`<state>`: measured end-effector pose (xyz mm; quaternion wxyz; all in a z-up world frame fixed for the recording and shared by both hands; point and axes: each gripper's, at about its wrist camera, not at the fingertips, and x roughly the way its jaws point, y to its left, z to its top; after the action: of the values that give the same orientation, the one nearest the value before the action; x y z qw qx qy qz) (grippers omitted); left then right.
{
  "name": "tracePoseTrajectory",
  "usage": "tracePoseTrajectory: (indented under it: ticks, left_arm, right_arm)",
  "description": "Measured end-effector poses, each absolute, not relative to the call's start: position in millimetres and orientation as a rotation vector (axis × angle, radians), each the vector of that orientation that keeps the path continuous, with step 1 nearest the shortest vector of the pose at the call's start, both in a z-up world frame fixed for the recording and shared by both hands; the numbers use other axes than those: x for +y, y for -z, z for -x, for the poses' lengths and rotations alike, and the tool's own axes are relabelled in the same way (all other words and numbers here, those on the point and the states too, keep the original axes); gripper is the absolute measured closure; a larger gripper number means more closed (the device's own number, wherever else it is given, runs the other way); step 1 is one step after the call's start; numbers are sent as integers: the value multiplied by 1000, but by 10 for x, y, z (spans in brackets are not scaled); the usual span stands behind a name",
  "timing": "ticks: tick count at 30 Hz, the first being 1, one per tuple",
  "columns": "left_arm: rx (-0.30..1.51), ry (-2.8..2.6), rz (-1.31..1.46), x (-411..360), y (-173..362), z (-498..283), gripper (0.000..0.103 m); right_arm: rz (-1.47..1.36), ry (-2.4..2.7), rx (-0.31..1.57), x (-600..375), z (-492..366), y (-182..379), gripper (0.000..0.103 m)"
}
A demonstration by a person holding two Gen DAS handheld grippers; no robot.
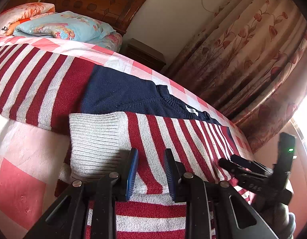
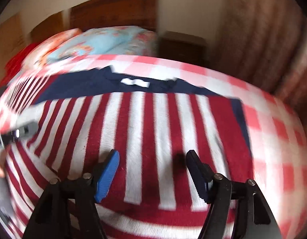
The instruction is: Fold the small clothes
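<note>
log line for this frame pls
left gripper: open over sweater | right gripper: open above sweater | sleeve cuff: folded in | bed

Bedroom in home. Big bed with pink and white checked bedspread (image 1: 121, 59). Carved wooden headboard (image 1: 97, 2) at far end. Blue flowery pillow (image 1: 63, 25) and orange flowery folded quilt (image 1: 27, 13) piled near headboard. Small dark wooden nightstand (image 1: 143, 53) beside bed. Long flowery curtain (image 1: 253, 59) on right, bright daylight at its edge. Plain pale wall (image 1: 173, 16) behind.
</note>
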<state>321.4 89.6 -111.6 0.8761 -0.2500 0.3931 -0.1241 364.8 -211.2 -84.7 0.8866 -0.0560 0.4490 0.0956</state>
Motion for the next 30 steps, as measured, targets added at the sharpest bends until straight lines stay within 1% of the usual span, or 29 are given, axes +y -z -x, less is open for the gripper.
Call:
tracePoseTrajectory:
  ticks: [3, 6, 10, 13, 15, 16, 19, 25, 30]
  left_arm:
    - [820, 259, 523, 895, 1118, -3213, 76]
    - [819, 261, 525, 892, 1118, -3213, 76]
    - [819, 263, 532, 895, 1125, -3212, 76]
    - [818, 263, 534, 894, 1125, -3208, 76]
    - [817, 262, 534, 892, 1126, -3204, 76]
    - [818, 261, 532, 890, 1125, -3201, 76]
    - [818, 260, 534, 890, 1122, -3200, 76]
    - [818, 253, 522, 874, 1119, -3200, 76]
    - [819, 249, 512, 859, 1120, -3203, 76]
  right_arm:
    - [137, -279, 883, -1899, -3444, 785, 0]
    - [203, -301, 906, -1725, -3356, 935, 0]
    - [138, -259, 917, -1887, -3229, 867, 0]
    - [132, -233, 884, -2045, -3017, 842, 0]
    - [118, -216, 899, -2176, -3027, 963, 0]
    - [78, -226, 898, -2236, -3034, 958, 0]
    - [81, -169, 944, -2327, -3031, 903, 0]
    - [55, -188, 870, -2238, -3320, 703, 0]
    - [107, -195, 894, -2027, -3826, 769, 0]
